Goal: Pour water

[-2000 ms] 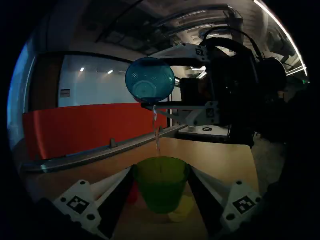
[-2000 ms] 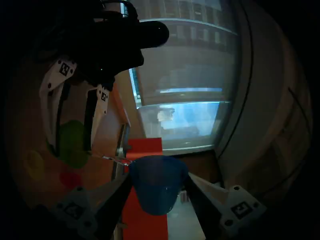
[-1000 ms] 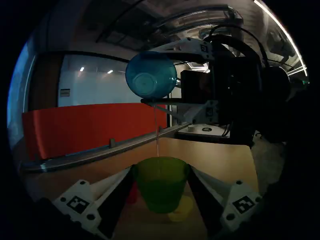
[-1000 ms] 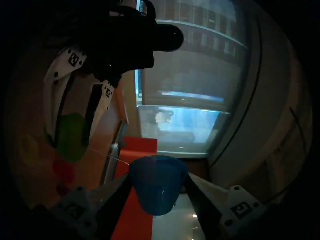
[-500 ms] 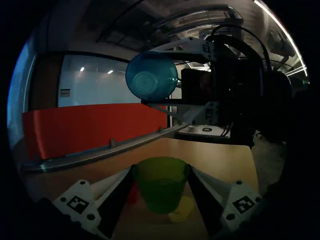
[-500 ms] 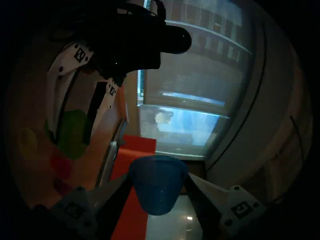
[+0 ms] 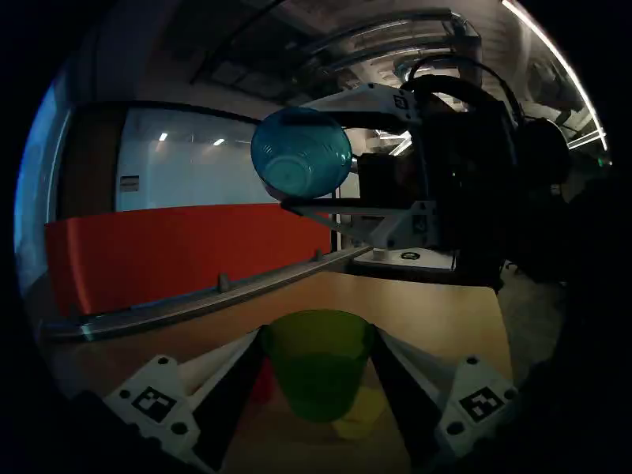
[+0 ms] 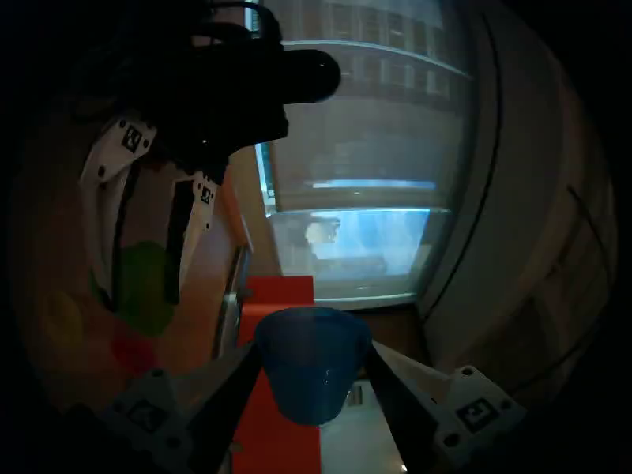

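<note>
Two cups are in play. The left claw is closed partway, both fingers pressing the sides of a green cup that stands upright with its mouth open to the top. A darker band partway up its wall suggests water inside.

Above the green cup and a little beyond it, the right claw grips a blue cup from both sides. That cup is tipped over on its side, mouth turned toward the green cup, and no stream is visible between them. In the right gripper view the blue cup sits pinched between that claw's fingers, with the left claw off to the upper left.

Just beneath the green cup lie a yellow thing and a red thing on the bench. Whether the green cup rests on the bench is unclear.

The pouring looks finished or nearly so. Next, the blue cup likely needs turning upright and carrying away from the green cup, which must be kept level.
</note>
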